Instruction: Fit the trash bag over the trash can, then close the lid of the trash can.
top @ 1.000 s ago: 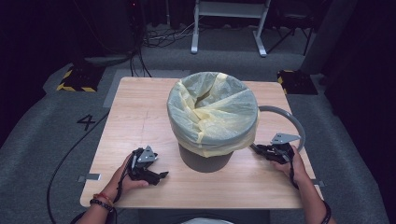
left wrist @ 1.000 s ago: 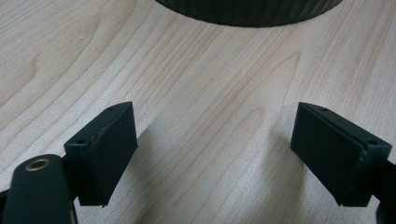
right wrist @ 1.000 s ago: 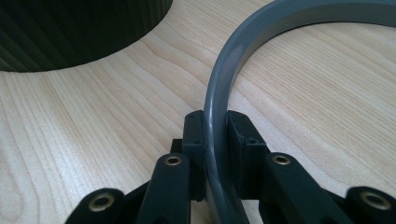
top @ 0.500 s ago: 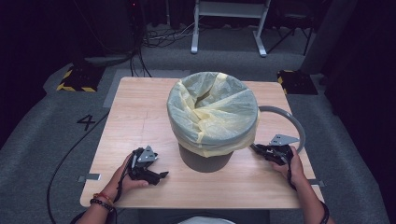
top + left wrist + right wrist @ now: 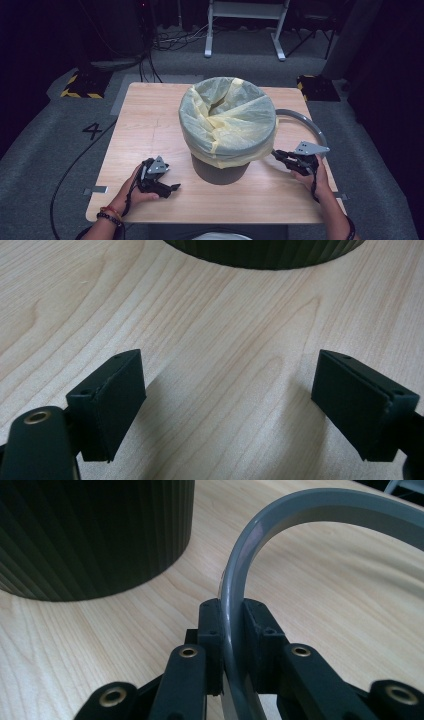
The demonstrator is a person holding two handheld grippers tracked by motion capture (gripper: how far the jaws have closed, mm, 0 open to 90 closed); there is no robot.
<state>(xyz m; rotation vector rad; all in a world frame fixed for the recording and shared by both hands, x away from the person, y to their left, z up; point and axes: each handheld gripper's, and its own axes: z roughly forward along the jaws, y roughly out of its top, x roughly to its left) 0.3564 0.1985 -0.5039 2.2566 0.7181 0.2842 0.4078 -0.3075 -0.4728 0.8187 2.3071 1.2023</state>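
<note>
A grey ring [image 5: 306,121] is lying on the right part of the wooden table [image 5: 150,130], curving round the far right side of the bin [image 5: 220,172]. It is a thin, flat plastic band with a smooth matte face, bent into a wide hoop; in the high view its arc is running from behind the bin's bag out to the right and back down toward the near right. In the right gripper view the band [image 5: 280,525] is standing on its edge and sweeping up and to the right, its inner face catching a pale sheen.

The right gripper [image 5: 286,159] is sitting at the ring's near end, just right of the bin, and its two black jaws are pressing together on the band, one on each face, as the right gripper view [image 5: 231,630] is showing.

The left gripper [image 5: 167,189] is resting on the table to the near left of the bin, apart from it. Its jaws are standing wide apart with bare wood between them [image 5: 227,405].

The bin is a dark, ribbed round tub at the middle of the table, and a pale yellow bag [image 5: 227,120] is lining it, folding loosely over the rim and hanging down the outside.
</note>
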